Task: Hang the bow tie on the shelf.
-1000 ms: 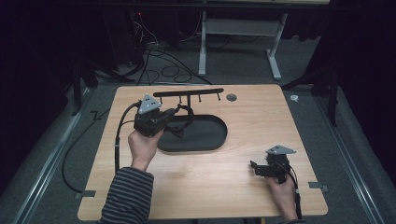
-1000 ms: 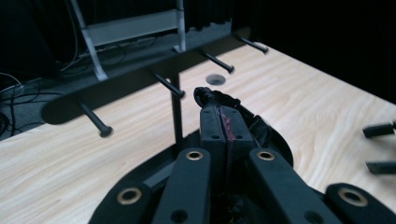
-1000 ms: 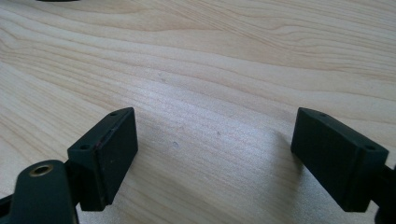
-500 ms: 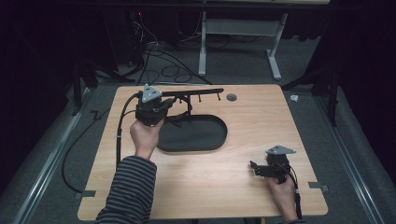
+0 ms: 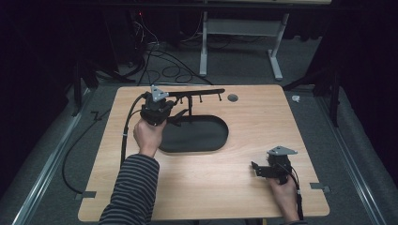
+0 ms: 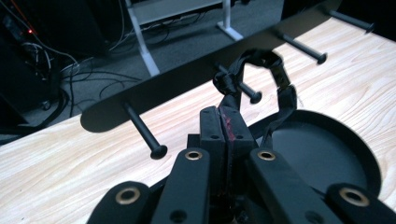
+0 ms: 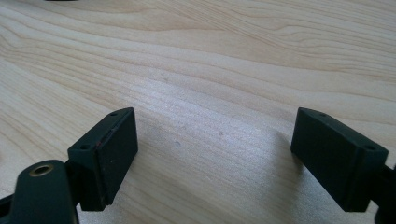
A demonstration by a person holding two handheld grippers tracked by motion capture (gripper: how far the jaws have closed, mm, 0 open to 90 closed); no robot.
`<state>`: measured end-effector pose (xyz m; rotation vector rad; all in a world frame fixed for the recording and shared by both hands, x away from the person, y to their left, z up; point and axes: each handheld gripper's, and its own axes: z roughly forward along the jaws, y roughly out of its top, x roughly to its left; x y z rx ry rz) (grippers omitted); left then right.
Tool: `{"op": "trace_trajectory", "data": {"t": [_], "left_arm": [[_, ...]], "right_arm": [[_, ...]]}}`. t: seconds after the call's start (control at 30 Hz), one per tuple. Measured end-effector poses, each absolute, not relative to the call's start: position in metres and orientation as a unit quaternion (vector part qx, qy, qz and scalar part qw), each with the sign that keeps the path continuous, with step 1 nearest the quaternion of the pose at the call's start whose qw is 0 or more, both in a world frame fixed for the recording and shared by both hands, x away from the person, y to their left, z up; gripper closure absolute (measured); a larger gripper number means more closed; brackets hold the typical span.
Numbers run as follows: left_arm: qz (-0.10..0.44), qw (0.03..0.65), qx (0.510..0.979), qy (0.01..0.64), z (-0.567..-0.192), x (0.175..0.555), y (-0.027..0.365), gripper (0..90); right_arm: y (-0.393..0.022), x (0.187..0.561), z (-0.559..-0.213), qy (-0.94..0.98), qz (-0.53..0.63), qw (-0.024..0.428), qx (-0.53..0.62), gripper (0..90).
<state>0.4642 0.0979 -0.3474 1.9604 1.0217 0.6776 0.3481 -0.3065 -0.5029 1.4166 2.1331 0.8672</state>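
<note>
At the left of the wooden desk [image 5: 234, 187], a person's left hand [image 5: 148, 136] holds the left tool [image 5: 157, 108], its jaws pinched tight on a black strap [image 6: 280, 88]. The strap's loop arches up beyond the jaws and hangs over one peg [image 6: 245, 88] of the black peg rail [image 5: 197, 93], which runs along the far edge of the desk; the other pegs stand bare. Just right of and nearer than the tool lies a shallow, oval black tray [image 5: 197, 136], with part of the strap trailing down toward its far-left rim; whether anything else lies in the dark tray cannot be told. Well apart, at the near right corner, the right hand [image 5: 284, 192] rests the right tool [image 5: 263, 169] low over bare wood, its jaws spread wide with nothing between them.
</note>
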Motion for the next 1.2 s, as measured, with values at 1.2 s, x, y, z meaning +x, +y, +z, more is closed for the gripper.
{"op": "trace_trajectory", "data": {"t": [1.2], "left_arm": [[0.243,0.376,0.797,0.405,-0.364,0.461,0.094,73.6]], "right_arm": [[-0.307,0.348,-0.503,0.77,0.313,0.217,0.511,15.8]]}}
